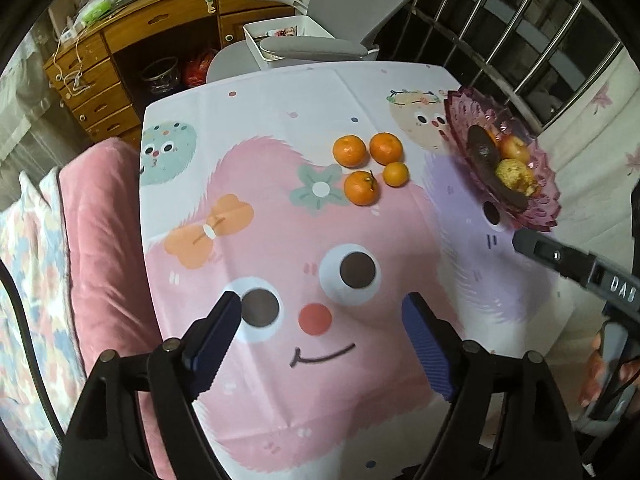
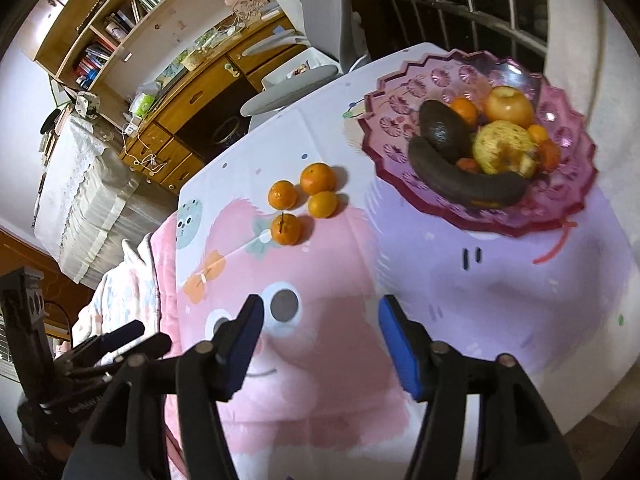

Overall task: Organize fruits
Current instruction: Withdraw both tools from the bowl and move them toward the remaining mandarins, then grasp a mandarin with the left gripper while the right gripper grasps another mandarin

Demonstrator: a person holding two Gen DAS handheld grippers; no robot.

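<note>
Several small oranges (image 1: 370,166) lie in a cluster on the cartoon tablecloth; they also show in the right wrist view (image 2: 304,202). A purple glass bowl (image 2: 568,184) at the table's right edge holds an avocado (image 2: 442,130), a dark banana (image 2: 460,184), an apple (image 2: 508,106), a yellow fruit (image 2: 502,148) and small oranges. The bowl also shows in the left wrist view (image 1: 540,200). My left gripper (image 1: 322,320) is open and empty above the near table. My right gripper (image 2: 320,326) is open and empty, well short of the oranges.
The table (image 1: 280,92) is covered by a pink and white cartoon cloth. A pink cushion (image 1: 104,240) lies at its left. A grey chair (image 1: 320,46) and wooden drawers (image 1: 92,80) stand behind. A barred window (image 1: 520,28) is at the back right.
</note>
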